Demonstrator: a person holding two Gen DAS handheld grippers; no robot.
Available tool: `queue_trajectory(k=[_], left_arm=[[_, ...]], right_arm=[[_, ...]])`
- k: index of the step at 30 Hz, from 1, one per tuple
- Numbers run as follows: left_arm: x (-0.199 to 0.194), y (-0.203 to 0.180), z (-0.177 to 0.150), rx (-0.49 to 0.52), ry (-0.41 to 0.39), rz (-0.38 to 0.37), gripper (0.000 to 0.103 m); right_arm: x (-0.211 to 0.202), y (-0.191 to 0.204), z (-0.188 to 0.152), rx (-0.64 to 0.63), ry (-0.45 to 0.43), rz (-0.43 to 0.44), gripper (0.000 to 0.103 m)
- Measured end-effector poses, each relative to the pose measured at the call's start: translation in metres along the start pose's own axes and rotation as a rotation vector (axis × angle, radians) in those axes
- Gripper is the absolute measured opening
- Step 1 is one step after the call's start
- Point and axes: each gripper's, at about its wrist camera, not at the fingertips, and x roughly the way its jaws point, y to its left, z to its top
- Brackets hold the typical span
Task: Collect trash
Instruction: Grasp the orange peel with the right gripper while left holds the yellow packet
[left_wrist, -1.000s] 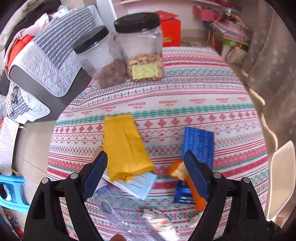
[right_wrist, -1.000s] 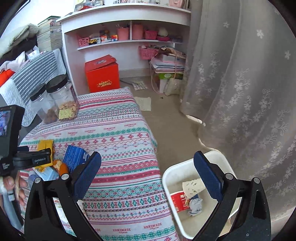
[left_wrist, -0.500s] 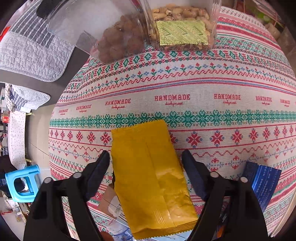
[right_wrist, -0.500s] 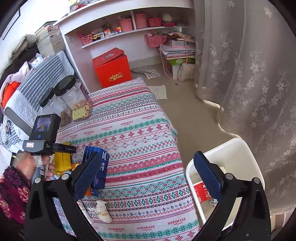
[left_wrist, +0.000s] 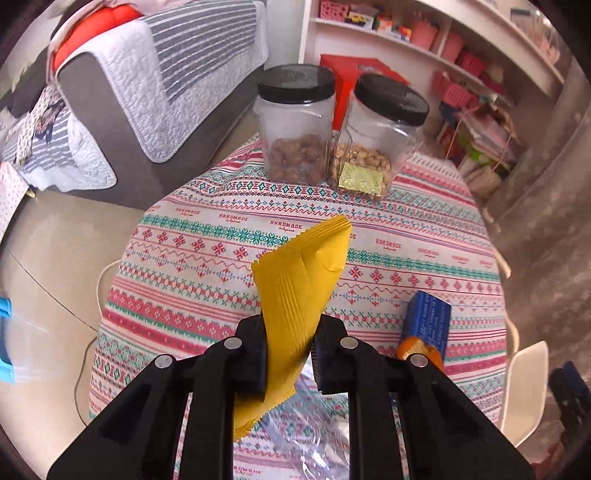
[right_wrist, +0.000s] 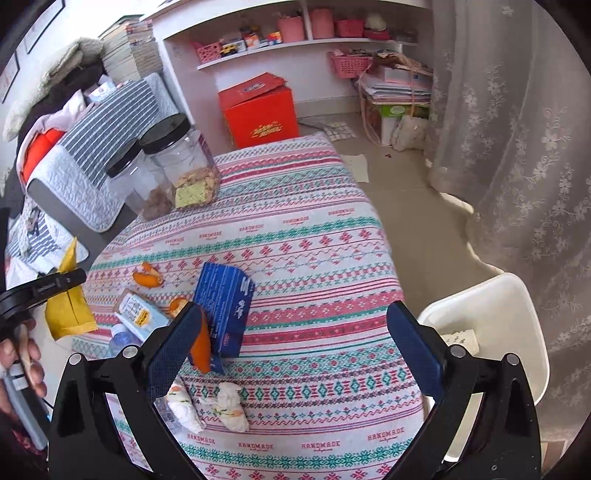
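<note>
The left gripper (left_wrist: 288, 354) has just closed and now pinches a yellow packet (left_wrist: 299, 284), held clear above the striped tablecloth (left_wrist: 207, 258). The right gripper (right_wrist: 291, 350) stands spread wide over the near table edge, nothing between its fingers. Just beyond it lie crumpled tissues (right_wrist: 229, 406), a blue box (right_wrist: 227, 306) and orange peel (right_wrist: 147, 278). To the right, beside the table, sits a white bin (right_wrist: 517, 332). Two black-lidded jars (left_wrist: 299, 125) stand at the far end.
</note>
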Motion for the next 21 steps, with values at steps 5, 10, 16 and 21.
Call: queue_trajectory(k=[5,10,16,21], left_arm=[[-0.045,0.04,-0.039,-0.152,-0.098,-0.103,0.017],[-0.037,0.046,-0.045,-0.117,-0.074,-0.105,0.017],[-0.025,0.042,-0.045,-0.074,-0.065,-0.092,0.017],[-0.017,0.046,-0.046,-0.097,-0.048,-0.093,0.017]], right_arm=[[0.028,0.036,-0.003,-0.076,0.1,0.086,0.092],[0.059,0.065,-0.006,-0.169,0.172,0.146,0.075],[0.088,0.086,-0.016,-0.245,0.209,0.185,0.059],[0.099,0.094,-0.02,-0.272,0.235,0.198,0.036]])
